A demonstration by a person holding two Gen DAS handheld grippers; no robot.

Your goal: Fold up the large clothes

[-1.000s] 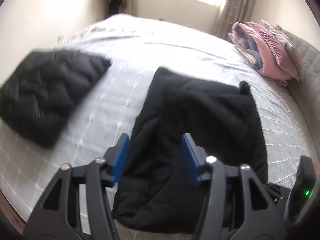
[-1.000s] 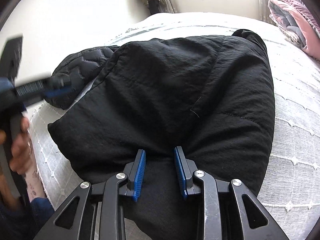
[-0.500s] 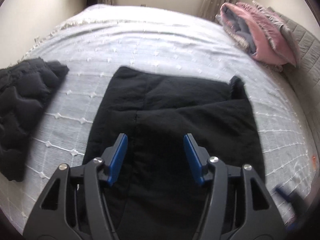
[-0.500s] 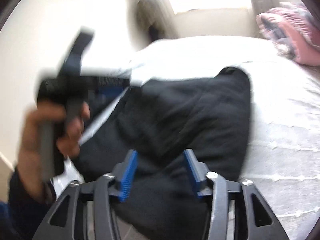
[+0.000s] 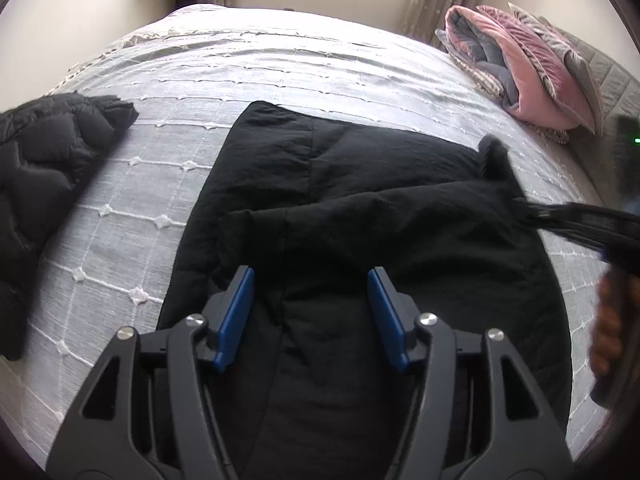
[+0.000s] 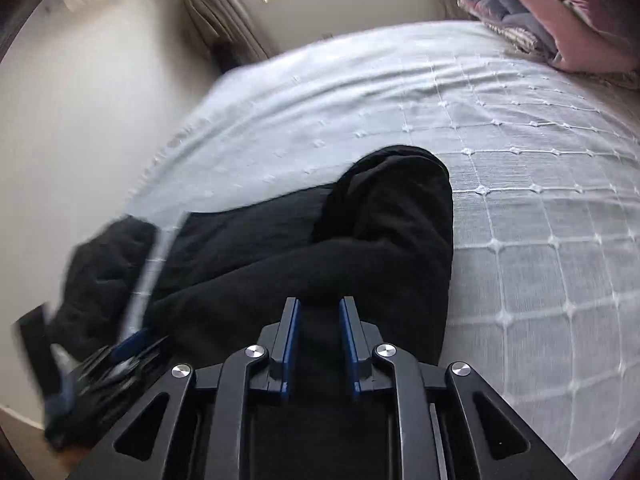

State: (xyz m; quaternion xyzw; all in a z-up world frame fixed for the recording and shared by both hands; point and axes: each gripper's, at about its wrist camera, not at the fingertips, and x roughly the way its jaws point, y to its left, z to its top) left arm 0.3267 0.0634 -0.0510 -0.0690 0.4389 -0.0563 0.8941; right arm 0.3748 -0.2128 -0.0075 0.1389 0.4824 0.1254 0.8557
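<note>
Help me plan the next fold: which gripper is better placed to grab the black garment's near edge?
Left, I'd say: the left gripper is open, centred over the near edge of the black garment.

Left tongs: jaws apart, angled downward, gripping nothing.
Right tongs: jaws narrow, just been closing, gap empty.

Your bed wears a pale grid-stitched cover. On it lie the folded black garment, a quilted black jacket at its left, and pink bedding far right.
</note>
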